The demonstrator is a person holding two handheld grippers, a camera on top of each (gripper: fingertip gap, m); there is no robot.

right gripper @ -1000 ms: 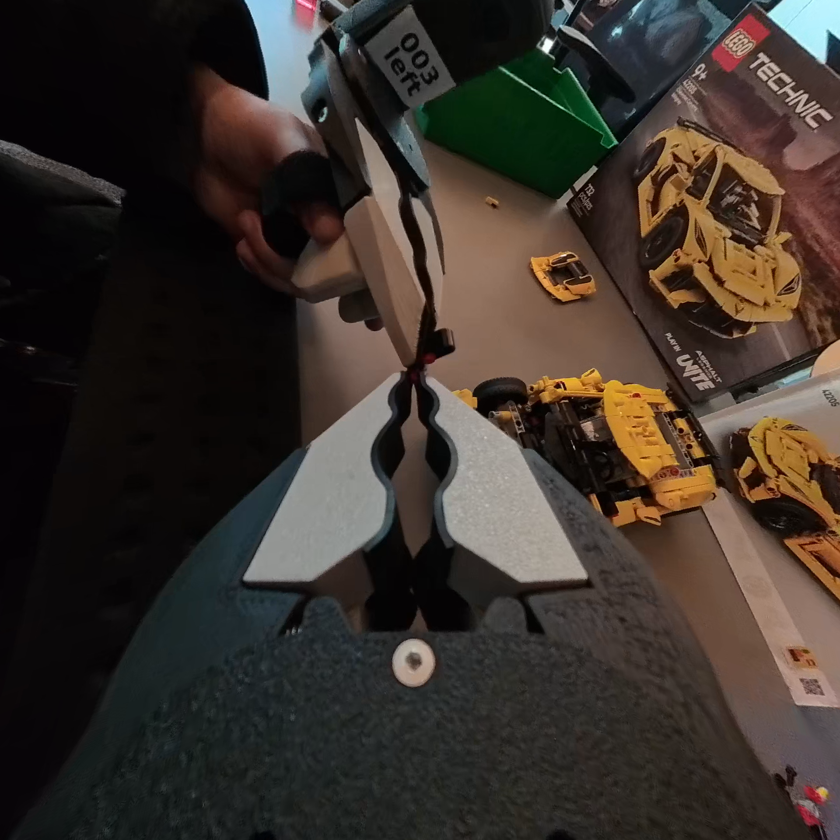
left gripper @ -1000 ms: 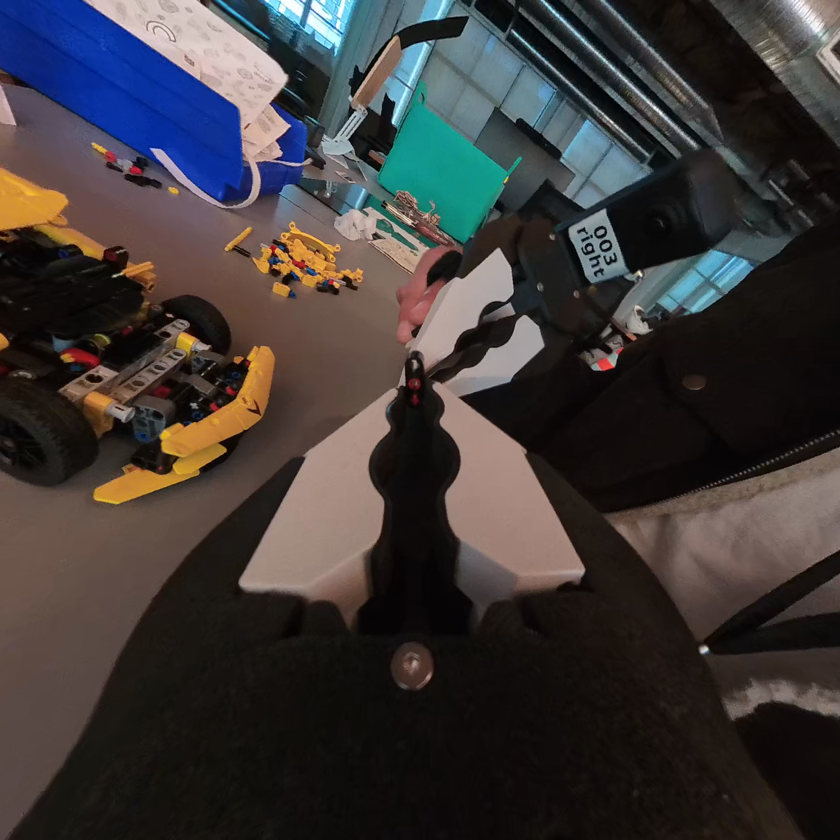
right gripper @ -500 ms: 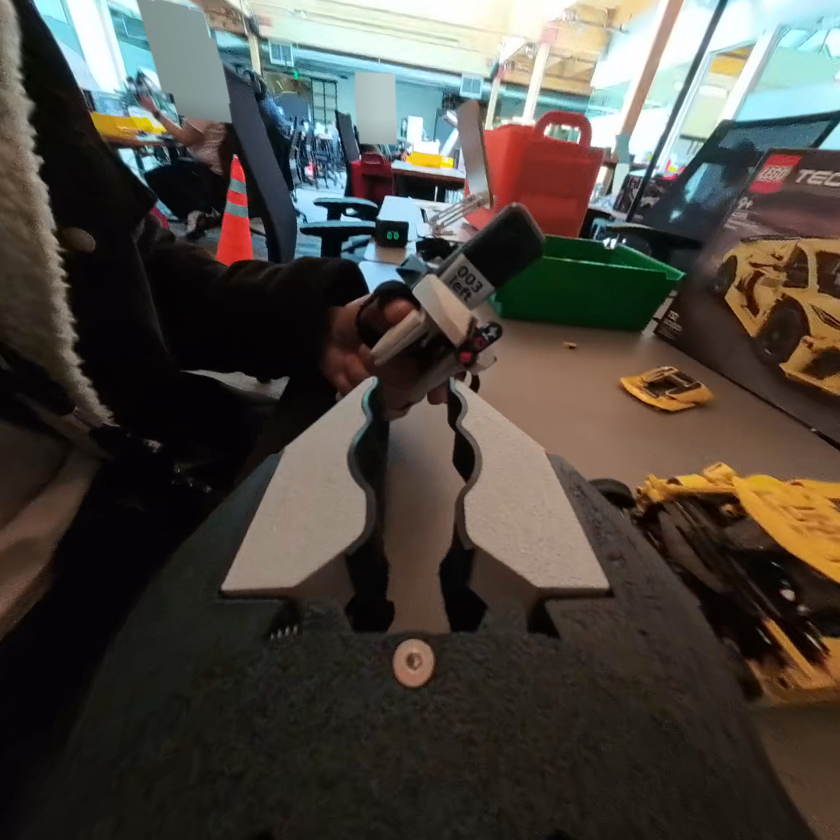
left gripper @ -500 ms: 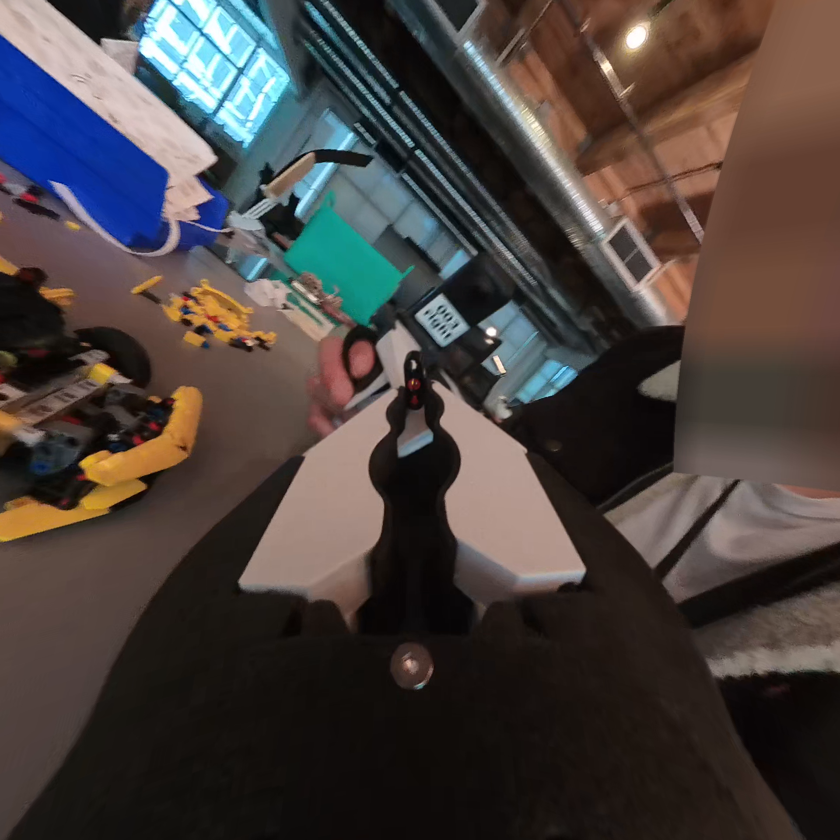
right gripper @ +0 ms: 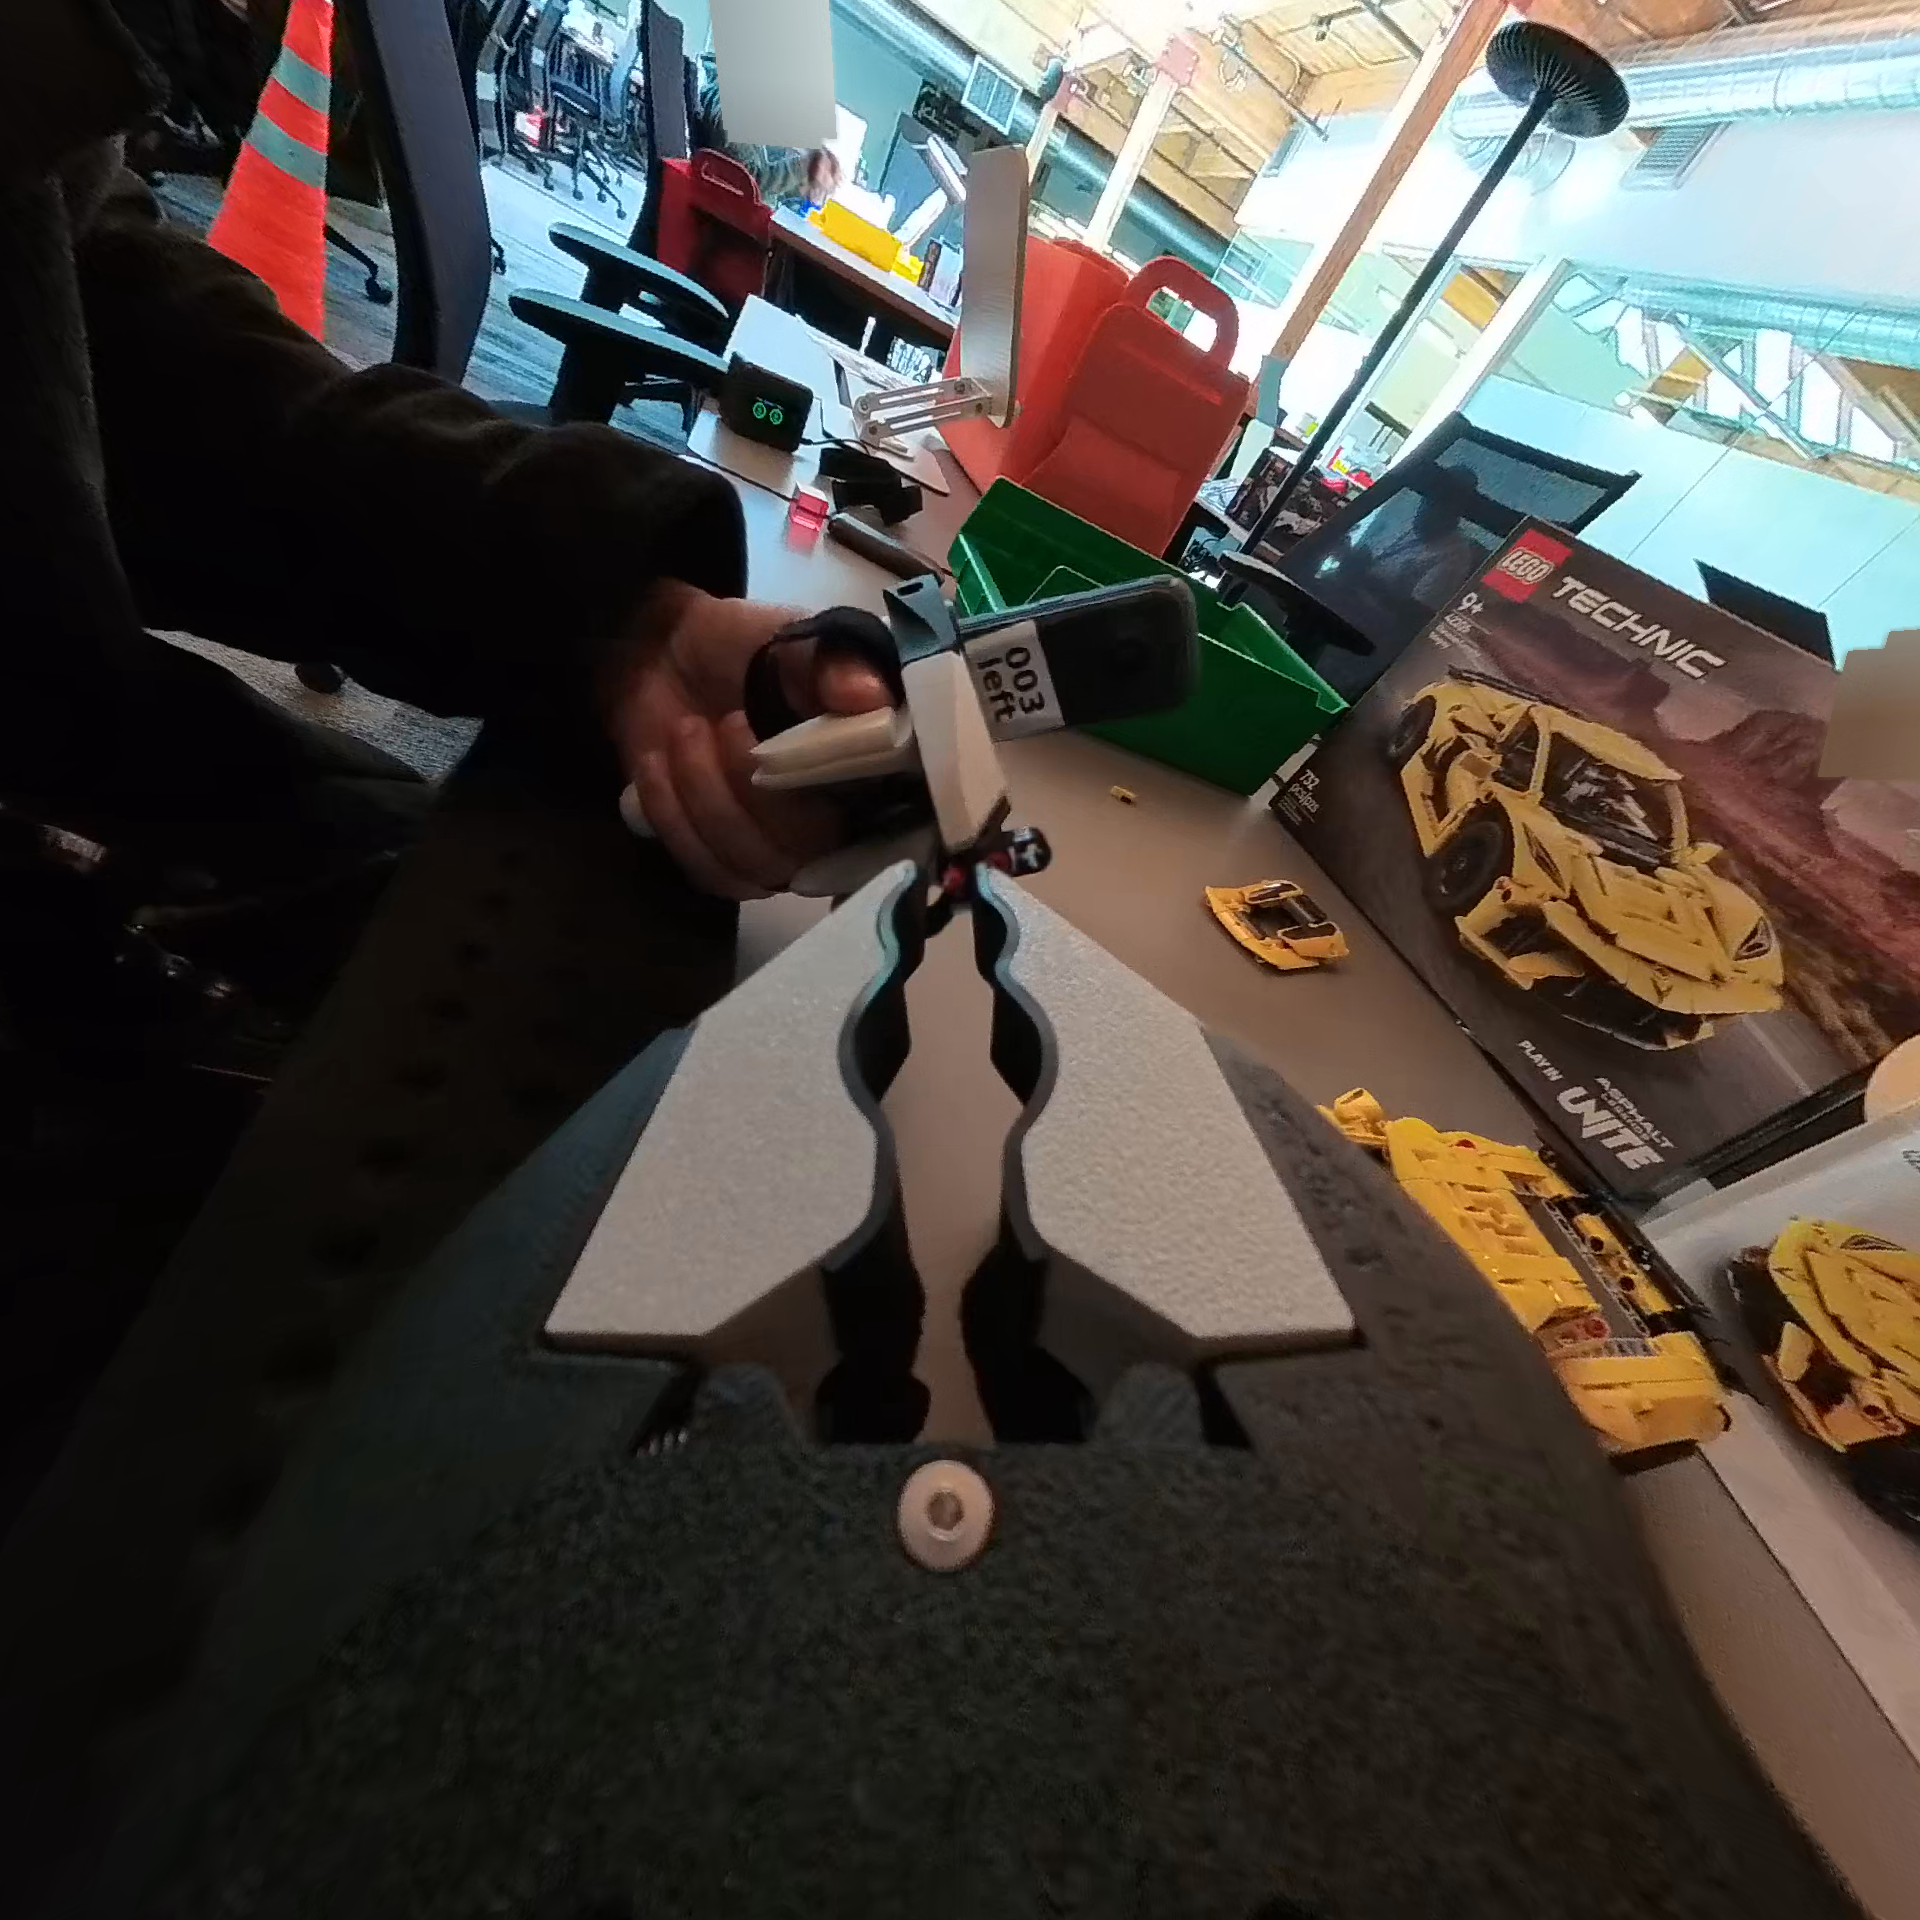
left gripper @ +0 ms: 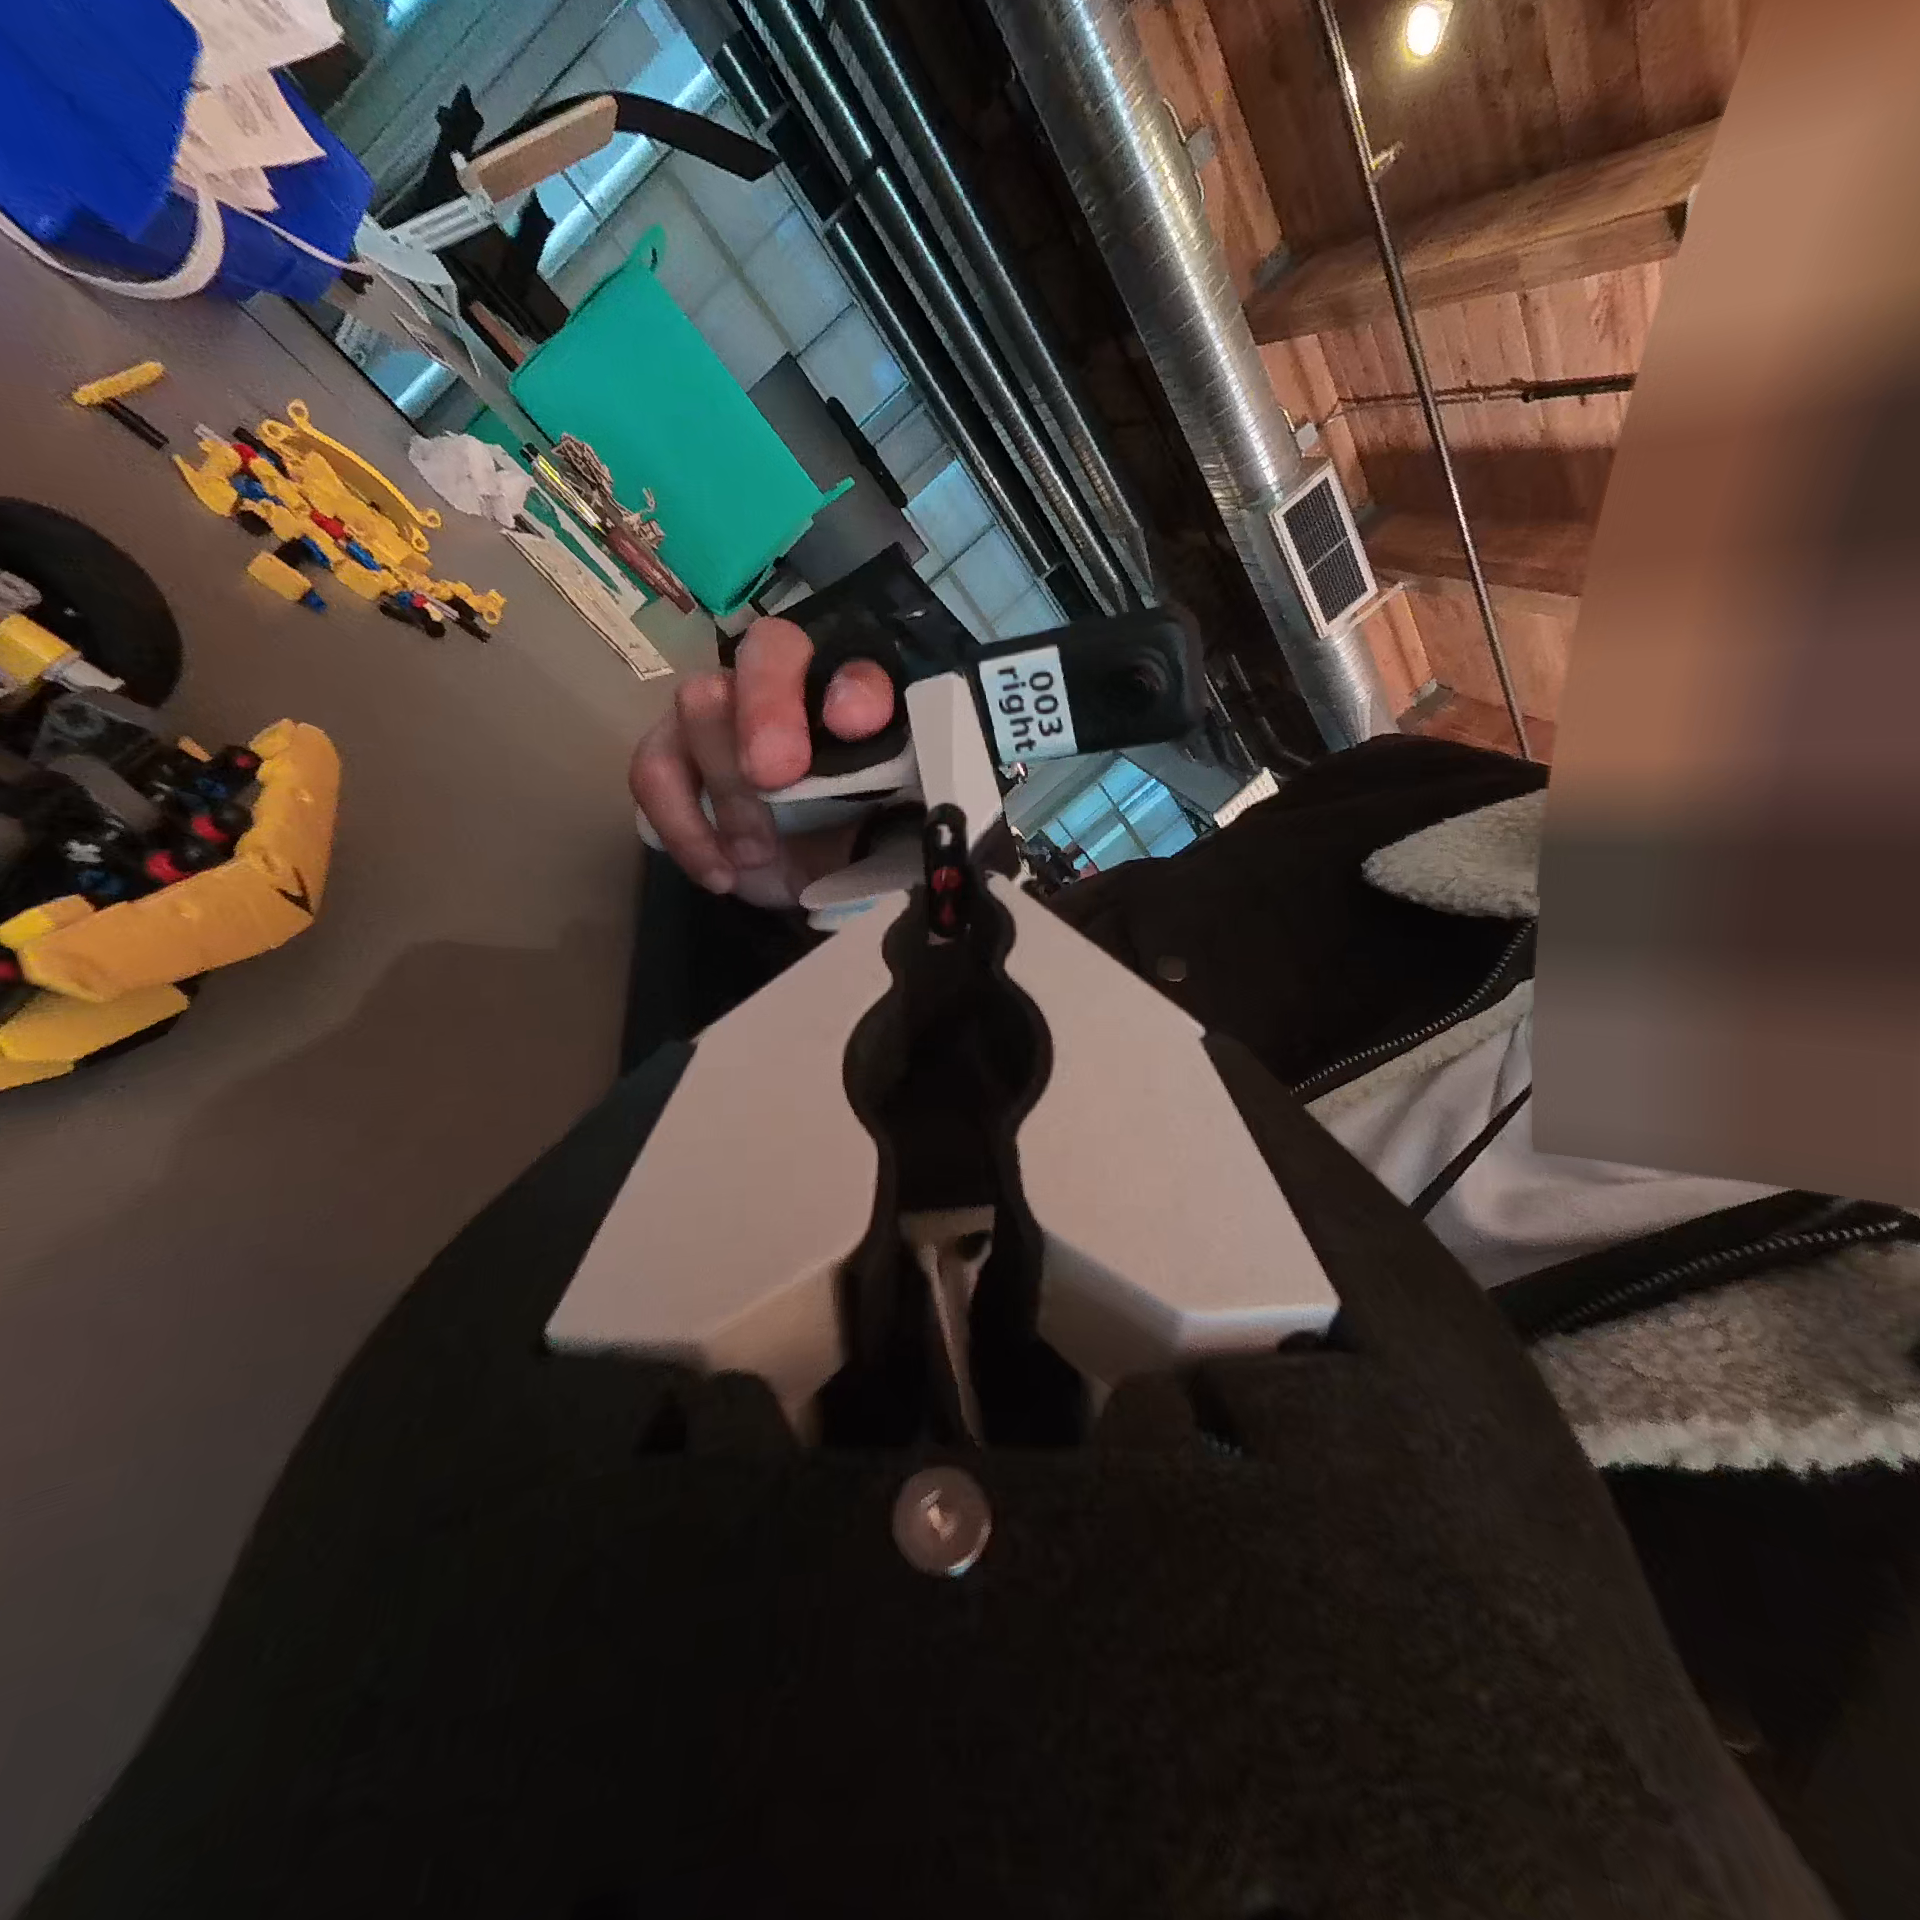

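My left gripper (left gripper: 945,906) is shut on a small black piece with red pins (left gripper: 943,847), held in the air above the table's near edge. My right gripper (right gripper: 948,889) faces it tip to tip, and its jaws are closed onto the red-pinned end of the same piece (right gripper: 1023,847). The left gripper (right gripper: 975,831) shows in the right wrist view, held by a hand. A partly built yellow and black model car (left gripper: 156,935) stands on the grey table (left gripper: 416,1039) to the left; it also shows in the right wrist view (right gripper: 1538,1247).
A pile of loose yellow parts (left gripper: 332,530) lies farther back. A small yellow sub-assembly (right gripper: 1278,925), a green bin (right gripper: 1195,686) and the set's box (right gripper: 1558,831) stand beyond the grippers. The person's dark jacket (left gripper: 1299,935) is close behind. Left and right tips are no more than a few centimetres apart.
Half a second ago my right gripper was open and apart from the left one. Now it has come back in and closed on the piece. The left gripper has stayed shut.
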